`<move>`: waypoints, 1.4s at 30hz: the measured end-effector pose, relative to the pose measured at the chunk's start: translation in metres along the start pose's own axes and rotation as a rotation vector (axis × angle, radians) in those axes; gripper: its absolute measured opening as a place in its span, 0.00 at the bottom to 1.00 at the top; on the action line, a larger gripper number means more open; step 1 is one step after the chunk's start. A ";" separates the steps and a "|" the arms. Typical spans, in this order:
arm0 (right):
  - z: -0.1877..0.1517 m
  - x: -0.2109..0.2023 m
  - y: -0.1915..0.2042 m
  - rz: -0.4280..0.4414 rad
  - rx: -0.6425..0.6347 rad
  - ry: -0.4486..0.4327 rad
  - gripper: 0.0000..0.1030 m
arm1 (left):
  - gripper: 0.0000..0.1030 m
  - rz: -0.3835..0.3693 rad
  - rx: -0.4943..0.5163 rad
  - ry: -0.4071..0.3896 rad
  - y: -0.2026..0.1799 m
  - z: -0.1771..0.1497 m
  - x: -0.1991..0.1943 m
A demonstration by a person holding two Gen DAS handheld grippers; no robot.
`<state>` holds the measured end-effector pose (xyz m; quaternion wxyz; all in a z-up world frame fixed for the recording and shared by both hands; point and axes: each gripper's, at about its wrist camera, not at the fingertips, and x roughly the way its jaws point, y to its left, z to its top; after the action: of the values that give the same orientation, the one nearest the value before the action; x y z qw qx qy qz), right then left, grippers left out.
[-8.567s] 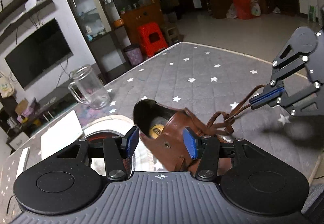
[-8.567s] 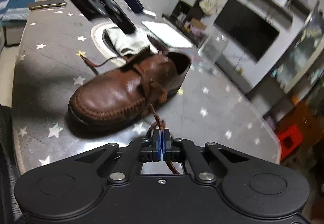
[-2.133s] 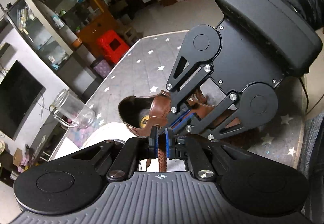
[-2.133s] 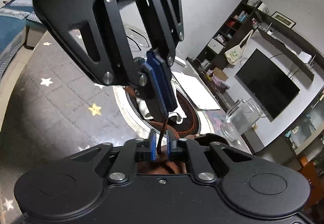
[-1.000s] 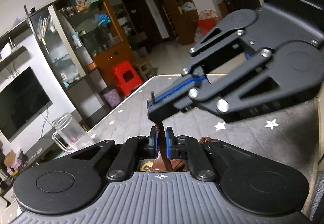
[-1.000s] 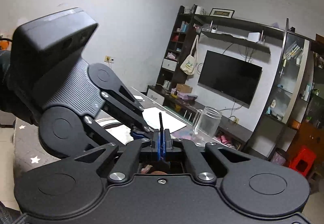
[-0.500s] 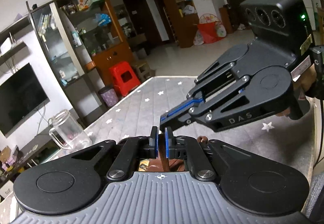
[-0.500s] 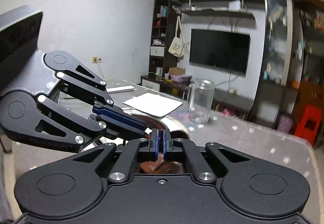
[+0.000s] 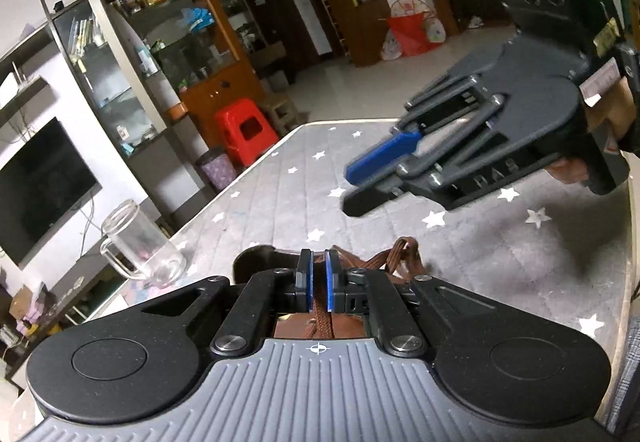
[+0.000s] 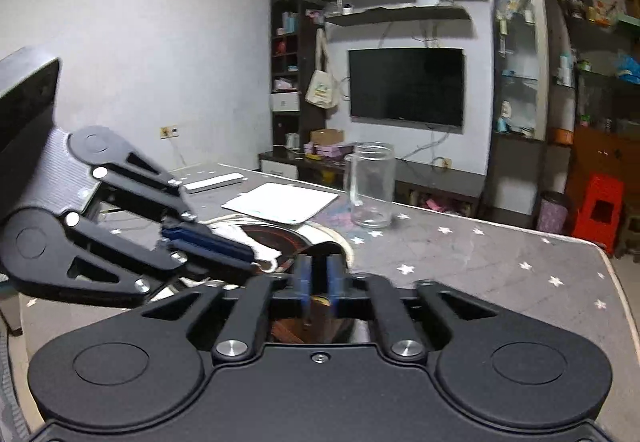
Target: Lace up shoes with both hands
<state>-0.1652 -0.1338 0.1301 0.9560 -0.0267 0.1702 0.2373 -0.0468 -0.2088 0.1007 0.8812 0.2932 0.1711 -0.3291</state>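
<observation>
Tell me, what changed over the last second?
The right gripper opened its fingers, let go of the lace and drew back from the left gripper. The left gripper stays shut on the lace above the shoe. The glass jar has not moved.

From my feed, the left gripper point(image 9: 318, 284) looked like matt black plastic with a ribbed grey housing, blue pads and shiny metal bolts. The woven brown lace point(image 9: 320, 316) between its pads seemed coarse cloth. The right gripper point(image 9: 362, 182), at two o'clock, had the same matt finish. The table cover point(image 9: 280, 194) appeared to be quilted grey fabric with printed stars. At nine o'clock stood a clear, glossy glass jar point(image 9: 140, 244).
</observation>
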 end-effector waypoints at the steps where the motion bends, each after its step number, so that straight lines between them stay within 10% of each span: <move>1: -0.001 0.000 0.001 0.000 -0.001 0.003 0.27 | 0.06 0.004 -0.006 -0.004 0.002 0.000 -0.001; 42: -0.020 0.024 0.018 -0.104 0.013 0.152 0.36 | 0.06 -0.154 0.116 -0.098 0.013 -0.017 0.002</move>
<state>-0.1602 -0.1098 0.1037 0.9515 -0.0470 0.2424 0.1837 -0.0390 -0.1911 0.0917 0.8420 0.3133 0.1303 -0.4194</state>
